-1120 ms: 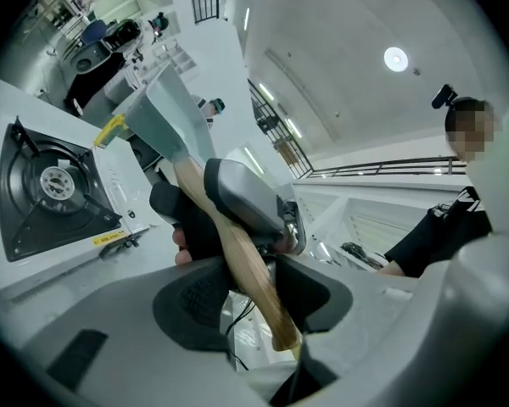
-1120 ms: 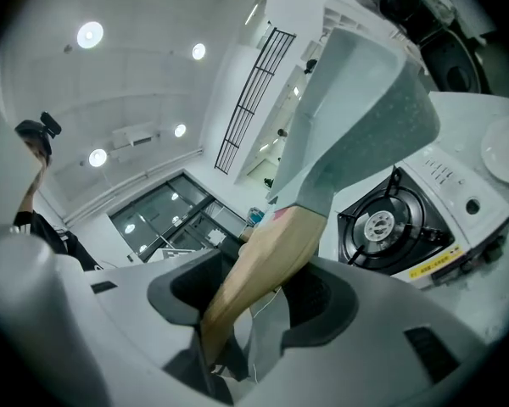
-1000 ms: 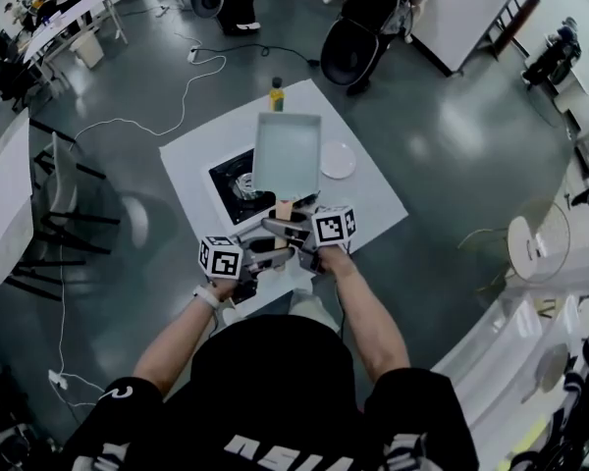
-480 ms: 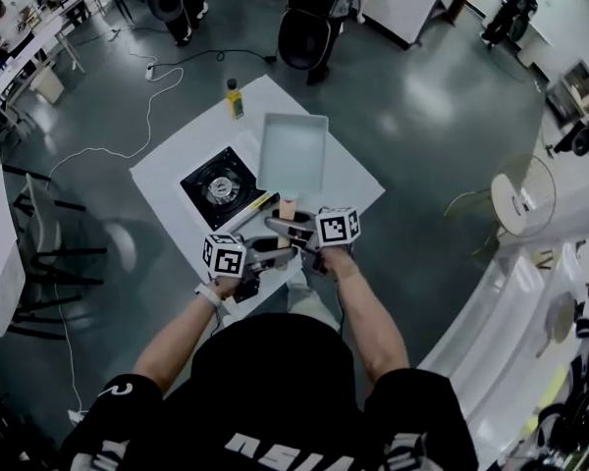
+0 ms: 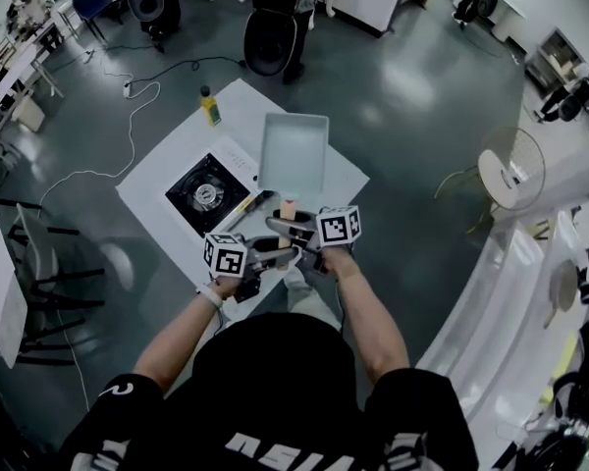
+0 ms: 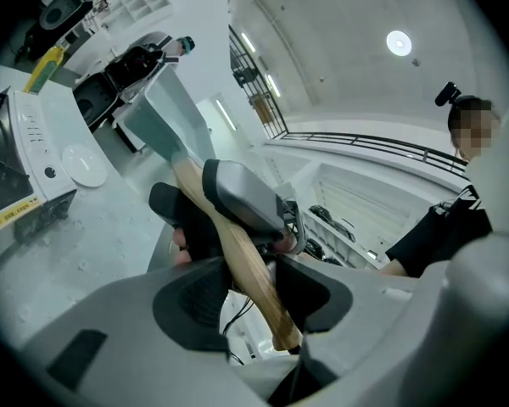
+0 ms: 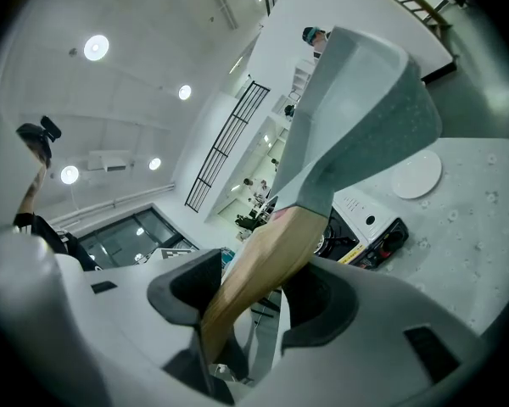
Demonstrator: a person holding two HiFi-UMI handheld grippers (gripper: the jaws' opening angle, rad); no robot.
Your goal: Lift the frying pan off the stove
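**Two grippers on the pan handle**

You have the left gripper (image 6: pixel 254 295) and the right gripper (image 7: pixel 253 299) each pinching the wooden handle (image 5: pixel 287 208). The frying pan (image 5: pixel 293 152) hangs in the air over the table's (image 5: pixel 157 180) right edge, clear of the stove (image 5: pixel 208 192) near its left edge.

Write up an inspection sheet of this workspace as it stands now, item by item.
Surface: white table on a grey floor, carrying the stove, a bottle and a plate.
Job's things: frying pan held in the air, off the stove and to its right in the head view; burner uncovered.
Clutter: yellow bottle at the table's far corner; white plate near the stove.
Grippers: left gripper and right gripper both shut on the pan's wooden handle.
Cables: white cable trails over the floor left of the table.
Surroundings: black office chair beyond the table; round white chair at right.
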